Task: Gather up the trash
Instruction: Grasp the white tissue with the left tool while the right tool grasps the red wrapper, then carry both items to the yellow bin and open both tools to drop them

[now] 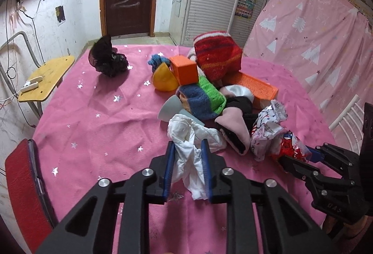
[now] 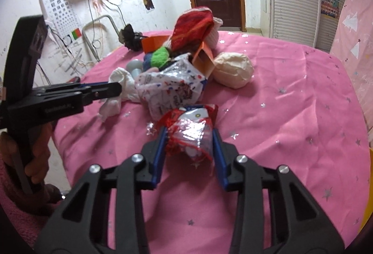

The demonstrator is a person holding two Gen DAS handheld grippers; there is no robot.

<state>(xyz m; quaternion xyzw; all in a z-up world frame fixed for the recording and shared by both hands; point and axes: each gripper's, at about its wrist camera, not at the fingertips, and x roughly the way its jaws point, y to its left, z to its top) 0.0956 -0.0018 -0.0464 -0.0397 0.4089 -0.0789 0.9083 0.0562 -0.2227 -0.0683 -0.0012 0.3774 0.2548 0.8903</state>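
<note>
Both grippers were loaded at this moment, so the geometry that mattered was where each piece ran relative to the pile, not reach.

Left gripper point(image 1: 187, 149): jaws narrowed on the white tissue point(image 1: 193, 149). Crumpled wad sat between the blue pads, its long axis running along the fingers. One tail hung back toward the wrist; the bulk spilled forward past the tips, toward the pile. Its far end looked to be touching the pink sock point(image 1: 235, 128) and the grey cone point(image 1: 169, 110); I couldn't tell if it was caught under either.

Right gripper point(image 2: 190, 135): jaws closed to a mid gap on the red foil wrapper point(image 2: 190, 135). The wrapper sat dead ahead along the fingers. Its far end butted against the white printed bag point(image 2: 170, 88), which lay further in toward the pile.

Both items sat at the near edge of the pink tablecloth point(image 1: 105, 114), on the near side of the heap of socks and orange blocks point(image 1: 184, 69). In the left view, the right gripper point(image 1: 297, 157) was just beside the left one, off to its right, so the hands were close.

My read: the clean exit was straight back toward the near edge, away from the pile. Main risk was the tissue dragging the sock along. No bin was visible in either view.
</note>
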